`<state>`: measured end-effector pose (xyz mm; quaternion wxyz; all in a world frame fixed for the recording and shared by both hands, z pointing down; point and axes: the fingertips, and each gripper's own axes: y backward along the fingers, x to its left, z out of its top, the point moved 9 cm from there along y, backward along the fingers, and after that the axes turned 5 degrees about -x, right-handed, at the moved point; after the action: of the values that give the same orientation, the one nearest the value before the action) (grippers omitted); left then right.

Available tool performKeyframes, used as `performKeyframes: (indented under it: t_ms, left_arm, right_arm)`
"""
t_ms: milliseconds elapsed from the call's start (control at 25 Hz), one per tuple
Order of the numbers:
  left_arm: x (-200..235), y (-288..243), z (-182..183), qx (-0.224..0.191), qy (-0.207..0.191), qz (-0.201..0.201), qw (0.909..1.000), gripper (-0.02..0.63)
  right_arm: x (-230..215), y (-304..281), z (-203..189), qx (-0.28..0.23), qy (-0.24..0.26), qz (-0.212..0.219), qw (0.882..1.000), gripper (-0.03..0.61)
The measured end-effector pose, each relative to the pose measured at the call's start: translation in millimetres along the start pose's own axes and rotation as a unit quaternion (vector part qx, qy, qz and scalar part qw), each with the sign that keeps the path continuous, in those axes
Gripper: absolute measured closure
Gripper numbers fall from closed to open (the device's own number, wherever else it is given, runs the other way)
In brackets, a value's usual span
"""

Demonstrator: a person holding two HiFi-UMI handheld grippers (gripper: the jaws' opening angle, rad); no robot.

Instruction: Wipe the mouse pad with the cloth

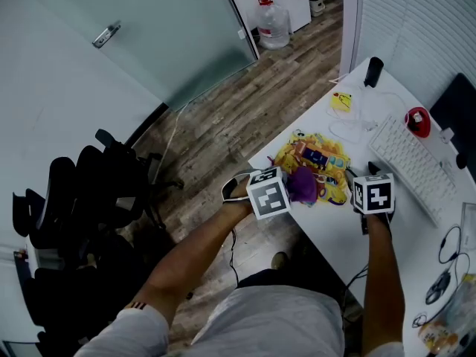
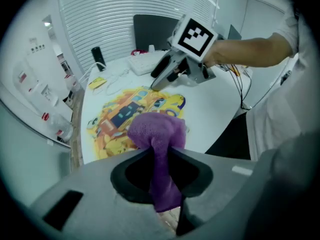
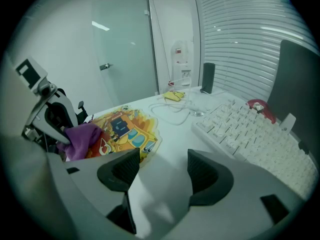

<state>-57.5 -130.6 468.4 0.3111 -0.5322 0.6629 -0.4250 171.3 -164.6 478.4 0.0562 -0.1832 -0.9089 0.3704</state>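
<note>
- I am gripping the purple cloth point(image 2: 157, 134) with my left claw point(image 2: 161, 171); its jaws are closing on a narrow fold of it, and the rest is bunching up just ahead of the tips.
- The cloth is hanging over the near part of the mouse pad point(image 2: 120, 116), a yellow pad with cartoon print, which is lying flat directly in front of this claw. I cannot tell if the cloth is really pressing on the pad.
- I am keeping my right claw point(image 3: 162, 171) with the jaws apart and nothing between them; only the white table point(image 3: 175, 134) is showing under the gap.
- From the right claw, the pad is lying ahead and to the left, with its edge just beside the left jaw, and the cloth is sitting further left.
- In the head view the two claws are standing near each other at the table's front edge, with the cloth between their marker cubes.
- A white keyboard point(image 3: 250, 134) is lying ahead and to the right of the right claw, with a red object point(image 3: 260, 106) at its far end.
- Beyond the pad, a white cable point(image 1: 349, 129), a small yellow thing point(image 1: 341, 100) and a dark upright cylinder point(image 1: 373, 71) are sitting on the table.
- Off the table, to the left of the left claw, a black office chair point(image 1: 82, 192) is standing on the wooden floor point(image 1: 216, 132).
</note>
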Motion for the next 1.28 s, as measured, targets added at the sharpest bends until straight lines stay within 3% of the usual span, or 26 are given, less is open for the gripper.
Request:
performKeyframes:
  t_ms: [240,560,720,840,960,1040,1280]
  left_arm:
    - [38,37,-51,0.009,0.055,0.06,0.9966,0.531]
    - [57,55,-99,-0.025,0.147,0.083,0.9853,0.531]
    - [55,62,-108,-0.062,0.158,0.113,0.979,0.531]
    - [45,79,-103,-0.116,0.171,0.141,0.9682,0.531]
    - [31,99,-92,-0.203,0.176,0.166,0.9491,0.531]
    - [20,116,-81,-0.273,0.172,0.18,0.9293,0.531]
    - [-21,170,-44,-0.478,0.133,0.211,0.8423,0.531]
  right_arm:
    - [1,1,1,-0.001,0.004,-0.002,1.0,0.319]
    - [3,2,2,0.001,0.015,-0.01,1.0,0.319]
    - [4,8,7,-0.005,0.03,-0.02,0.999,0.321]
    - [7,24,13,-0.033,0.025,-0.018,0.999,0.321]
    - [15,48,21,-0.073,0.019,-0.004,0.997,0.321]
    - [23,68,27,-0.109,0.012,0.011,0.994,0.322]
    - [59,140,48,-0.253,0.0,0.055,0.966,0.401]
